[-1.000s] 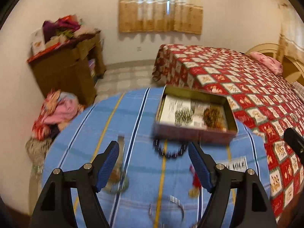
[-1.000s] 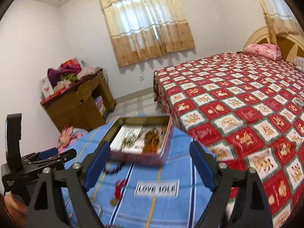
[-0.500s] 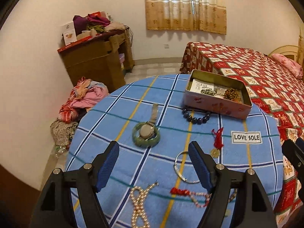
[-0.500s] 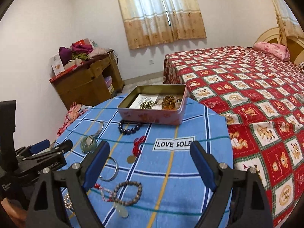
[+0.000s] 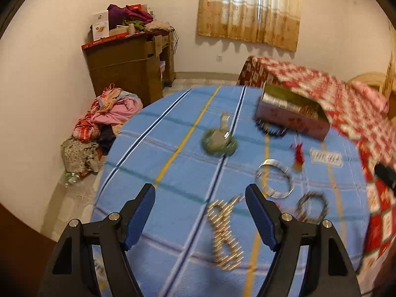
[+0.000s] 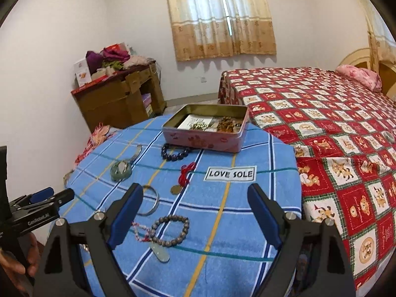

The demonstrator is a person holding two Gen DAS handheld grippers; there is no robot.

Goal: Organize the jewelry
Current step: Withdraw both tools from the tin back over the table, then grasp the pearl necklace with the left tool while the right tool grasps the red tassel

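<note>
A pink open tin (image 6: 205, 141) with some jewelry inside stands at the far side of a round table with a blue plaid cloth (image 6: 222, 222). Loose on the cloth lie a dark bead bracelet (image 6: 175, 154), a green bangle with a watch (image 6: 120, 170), a red-cord pendant (image 6: 184, 175), a silver bangle (image 6: 151, 200) and a grey bead bracelet (image 6: 170, 231). A pearl necklace (image 5: 224, 232) lies between my left gripper's fingers. My left gripper (image 5: 200, 217) is open and empty above the near side. My right gripper (image 6: 195, 214) is open and empty above the grey bracelet. The left view is blurred.
A bed with a red patterned cover (image 6: 334, 133) stands right of the table. A wooden cabinet piled with clothes (image 6: 118, 99) stands against the left wall. A heap of clothes (image 5: 104, 123) lies on the floor. The left gripper shows at the right view's left edge (image 6: 37, 210).
Both grippers have pulled back and up from the tin, so more of the table and jewelry shows. The left view has swung left. Both stay open.
</note>
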